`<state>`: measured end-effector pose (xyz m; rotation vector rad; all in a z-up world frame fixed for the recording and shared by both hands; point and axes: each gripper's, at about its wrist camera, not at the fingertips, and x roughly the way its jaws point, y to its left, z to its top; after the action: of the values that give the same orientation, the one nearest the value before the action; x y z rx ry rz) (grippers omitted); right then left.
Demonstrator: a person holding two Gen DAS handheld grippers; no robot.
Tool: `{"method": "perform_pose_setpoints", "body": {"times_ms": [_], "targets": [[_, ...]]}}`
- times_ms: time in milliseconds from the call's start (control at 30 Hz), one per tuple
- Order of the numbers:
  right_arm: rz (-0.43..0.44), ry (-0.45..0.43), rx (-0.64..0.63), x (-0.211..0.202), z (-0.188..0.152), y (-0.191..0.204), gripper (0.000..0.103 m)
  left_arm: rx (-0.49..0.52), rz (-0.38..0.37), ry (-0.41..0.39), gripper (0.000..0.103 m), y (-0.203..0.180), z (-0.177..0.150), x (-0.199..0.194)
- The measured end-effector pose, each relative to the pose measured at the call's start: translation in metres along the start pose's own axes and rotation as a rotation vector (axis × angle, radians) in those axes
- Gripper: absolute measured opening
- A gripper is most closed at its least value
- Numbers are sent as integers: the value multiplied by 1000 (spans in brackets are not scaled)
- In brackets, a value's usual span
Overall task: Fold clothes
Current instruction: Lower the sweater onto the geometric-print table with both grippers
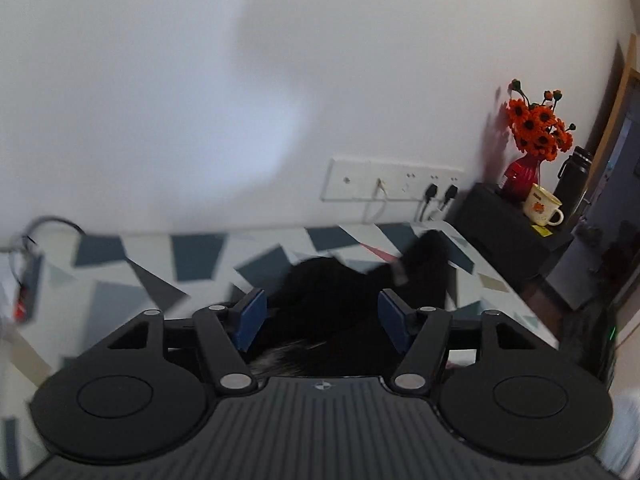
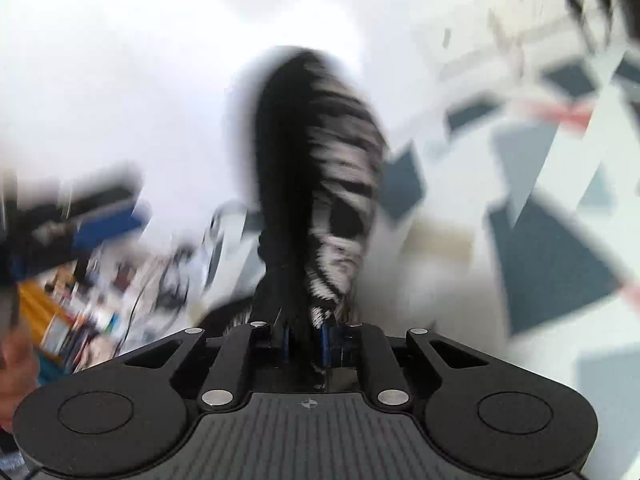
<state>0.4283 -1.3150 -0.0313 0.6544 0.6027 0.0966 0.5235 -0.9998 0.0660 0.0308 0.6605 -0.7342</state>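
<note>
A black garment (image 1: pixel 340 304) with a white-streaked patch lies bunched on the patterned tabletop (image 1: pixel 132 276) in the left wrist view. My left gripper (image 1: pixel 322 312) hovers over it, open, with its blue pads (image 1: pixel 252 316) wide apart on either side of the cloth. In the right wrist view, which is heavily blurred, my right gripper (image 2: pixel 306 340) is shut on a fold of the same black and white garment (image 2: pixel 320 168). The cloth stretches away from its fingers in a long bundle.
A white wall with a socket strip (image 1: pixel 396 182) backs the table. A black box (image 1: pixel 504 232) at the right carries a red vase of orange flowers (image 1: pixel 532 140), a mug (image 1: pixel 544 206) and a dark bottle (image 1: pixel 572 180). A cable and device (image 1: pixel 26 280) sit at the left.
</note>
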Motion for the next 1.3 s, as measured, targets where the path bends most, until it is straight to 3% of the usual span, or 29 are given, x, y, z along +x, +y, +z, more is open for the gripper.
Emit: {"method": "perform_pose_setpoints", "body": {"times_ms": [67, 100, 200, 233, 300, 433, 567, 633, 733, 800, 900, 967, 1067, 1133, 1233, 1300], "targets": [[-101, -54, 15, -7, 19, -14, 13, 6, 58, -5, 75, 28, -7, -11], [-159, -71, 36, -9, 27, -24, 14, -23, 99, 33, 75, 44, -15, -6], [-358, -75, 120, -14, 40, -47, 44, -103, 188, 145, 75, 85, -40, 10], [-365, -91, 141, -19, 38, -50, 58, -119, 206, 171, 75, 96, -49, 15], [-359, -106, 161, -29, 28, -50, 68, -156, 226, 217, 75, 111, -65, 25], [-364, -40, 155, -34, -6, -37, 71, -206, 196, 296, 75, 127, -91, 53], [-429, 93, 91, -13, -48, -22, 71, -125, 186, 327, 75, 121, -100, 91], [-445, 148, 59, -2, -64, -12, 72, -115, 166, 308, 76, 118, -100, 104], [-391, 223, 8, 20, -79, 3, 81, -143, 114, 285, 84, 114, -97, 122], [-426, 256, -52, 33, -86, 10, 83, -131, 62, 284, 88, 107, -93, 131], [-453, 236, -96, 36, -91, 11, 74, -82, 52, 309, 96, 98, -88, 144], [-450, 207, -65, 29, -88, 5, 50, -67, 57, 318, 97, 95, -85, 150], [-399, 173, 55, 10, -82, -17, 25, -45, 66, 332, 101, 91, -81, 158], [-392, 160, 112, -1, -80, -32, 14, -30, 72, 341, 103, 89, -78, 164], [-474, 129, 99, -13, -80, -38, 13, -8, 80, 354, 103, 85, -74, 173], [-541, 82, 108, -22, -78, -42, 13, -11, 44, 329, 102, 82, -68, 170]]}}
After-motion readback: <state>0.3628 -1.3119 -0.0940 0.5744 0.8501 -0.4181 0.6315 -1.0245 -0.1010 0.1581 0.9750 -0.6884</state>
